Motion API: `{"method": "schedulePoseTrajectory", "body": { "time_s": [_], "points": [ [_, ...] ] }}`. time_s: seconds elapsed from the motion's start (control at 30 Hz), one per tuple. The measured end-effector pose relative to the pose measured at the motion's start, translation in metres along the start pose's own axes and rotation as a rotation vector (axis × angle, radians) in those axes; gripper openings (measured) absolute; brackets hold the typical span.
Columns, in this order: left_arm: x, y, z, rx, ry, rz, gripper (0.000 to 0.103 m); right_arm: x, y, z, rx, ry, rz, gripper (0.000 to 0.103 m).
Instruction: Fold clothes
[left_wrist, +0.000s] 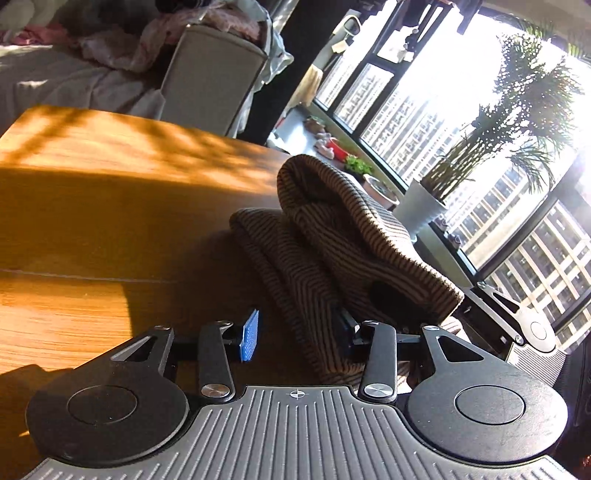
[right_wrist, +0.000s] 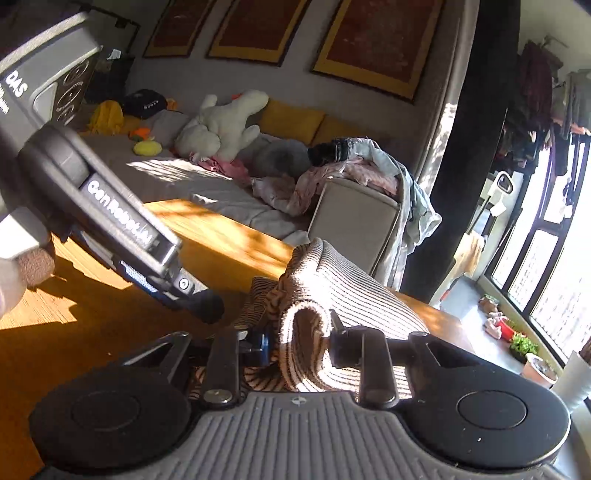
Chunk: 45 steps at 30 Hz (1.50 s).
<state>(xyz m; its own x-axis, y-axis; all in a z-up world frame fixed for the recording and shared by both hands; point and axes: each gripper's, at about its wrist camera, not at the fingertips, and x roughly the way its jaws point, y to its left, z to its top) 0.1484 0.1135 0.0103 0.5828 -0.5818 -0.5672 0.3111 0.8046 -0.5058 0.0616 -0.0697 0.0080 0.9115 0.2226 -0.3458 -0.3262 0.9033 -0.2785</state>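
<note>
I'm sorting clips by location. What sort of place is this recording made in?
Most likely a lived-in home, a living room or bedroom in a high-rise flat. A plush toy lies on a sofa or bed with yellow cushions, and large windows face apartment towers.

I see the brown, finely black-striped knit garment (left_wrist: 343, 236) bunched in thick rolled folds on the wooden table (left_wrist: 92, 192), near its window-side edge, 1 ribbed cuff (right_wrist: 306, 332) curling upward.
</note>
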Motion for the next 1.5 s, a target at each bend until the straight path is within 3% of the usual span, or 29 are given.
{"method": "schedulePoseTrajectory", "body": {
  "time_s": [0.1,0.17,0.3,0.37,0.43,0.47,0.53,0.63,0.77,0.9,1.03,1.1,1.27,1.5],
  "points": [
    [0.014,-0.006,-0.004,0.009,0.046,-0.069,0.038,-0.025,-0.029,0.011,0.071,-0.02,0.043,0.02],
    [0.022,-0.012,-0.005,0.028,0.061,-0.075,0.038,-0.04,-0.041,0.022,0.109,-0.04,0.11,0.019],
    [0.028,-0.014,-0.007,0.047,0.066,-0.073,0.037,-0.043,-0.029,0.025,0.08,0.001,0.243,0.019],
    [0.025,-0.013,-0.007,0.056,0.065,-0.052,0.032,-0.03,-0.021,0.015,0.065,0.043,0.234,0.019],
    [0.017,-0.007,-0.008,0.044,0.061,-0.021,0.036,-0.02,-0.015,0.005,0.077,0.079,0.226,0.021],
    [0.013,-0.004,-0.008,0.04,0.056,-0.004,0.042,-0.018,-0.013,0.002,0.088,0.085,0.227,0.022],
    [0.005,0.0,-0.003,0.033,0.037,0.027,0.046,-0.017,0.004,-0.002,0.005,0.087,0.192,0.026],
    [-0.01,-0.003,0.009,0.042,-0.028,0.07,0.046,-0.013,0.036,-0.005,-0.156,0.091,0.126,0.039],
    [-0.031,-0.034,0.026,0.1,-0.127,0.044,0.046,-0.008,0.062,-0.01,-0.276,0.089,0.072,0.045],
    [-0.015,-0.063,0.028,0.179,-0.091,0.014,0.046,-0.007,0.064,-0.009,-0.299,0.085,0.07,0.046],
    [0.014,-0.069,0.021,0.215,-0.024,0.062,0.045,-0.017,0.05,-0.006,-0.302,0.061,0.099,0.048],
    [0.022,-0.065,0.018,0.216,-0.007,0.07,0.046,-0.029,0.035,-0.004,-0.292,0.051,0.137,0.05],
    [0.023,-0.057,0.016,0.217,-0.008,0.066,0.05,-0.055,-0.007,0.002,-0.241,0.046,0.113,0.053],
    [0.024,-0.051,0.016,0.209,-0.008,0.06,0.055,-0.047,-0.064,-0.004,0.081,0.15,0.197,0.043]
  ]
}}
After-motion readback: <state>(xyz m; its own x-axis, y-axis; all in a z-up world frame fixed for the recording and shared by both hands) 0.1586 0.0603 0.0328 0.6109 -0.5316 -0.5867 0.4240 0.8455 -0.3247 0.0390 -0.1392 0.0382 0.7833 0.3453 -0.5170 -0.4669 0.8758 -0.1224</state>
